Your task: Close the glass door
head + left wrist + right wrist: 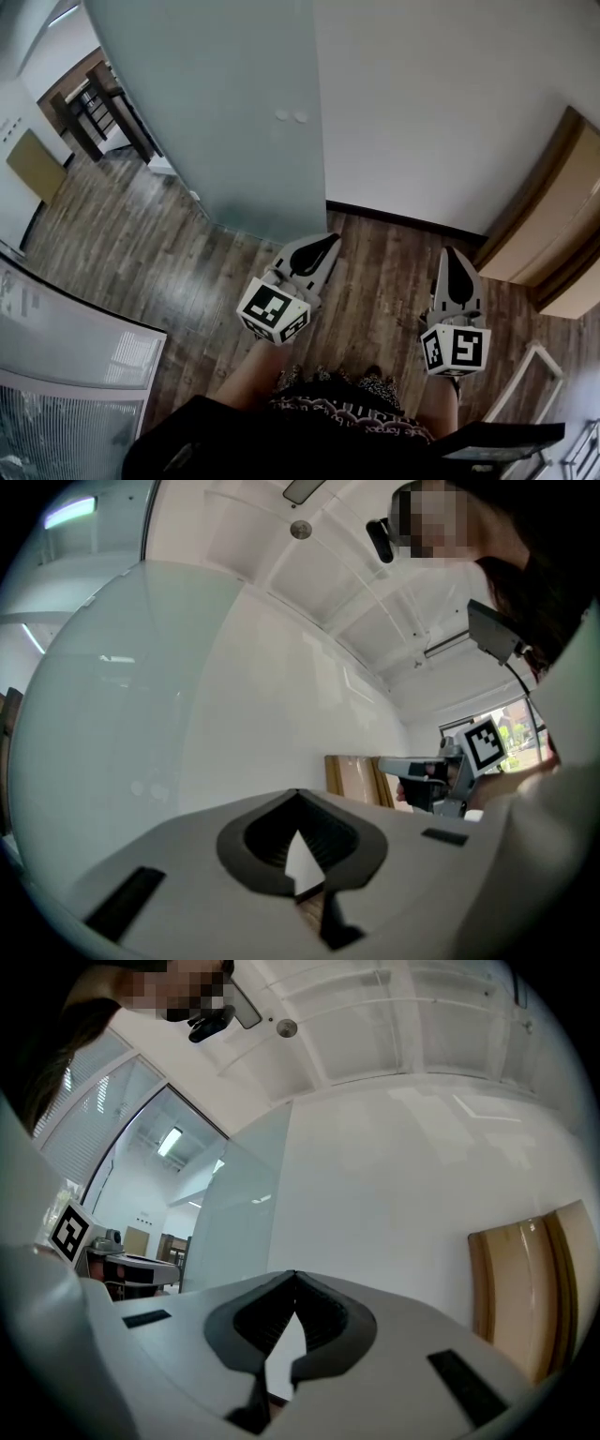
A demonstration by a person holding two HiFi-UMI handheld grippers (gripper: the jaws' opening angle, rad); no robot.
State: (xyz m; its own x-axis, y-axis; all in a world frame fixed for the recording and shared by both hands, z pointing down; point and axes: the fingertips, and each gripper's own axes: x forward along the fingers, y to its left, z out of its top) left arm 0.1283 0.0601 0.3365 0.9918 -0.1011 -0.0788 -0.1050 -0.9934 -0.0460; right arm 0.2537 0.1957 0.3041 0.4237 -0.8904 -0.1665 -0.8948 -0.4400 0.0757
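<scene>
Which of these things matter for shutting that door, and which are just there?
For the job: pale frosted glass door; left gripper, right gripper, both shut and empty.
Just there: light brown wooden panel; dark furniture in the far room; slatted window blinds.

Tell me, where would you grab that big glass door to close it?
Probably the right edge of the glass door, beside the two small round fittings. No handle shows, and that edge stands out from the white wall, so the thin pane could be pinched from the front. The left tool and right tool are shut, so one would have to open first.
</scene>
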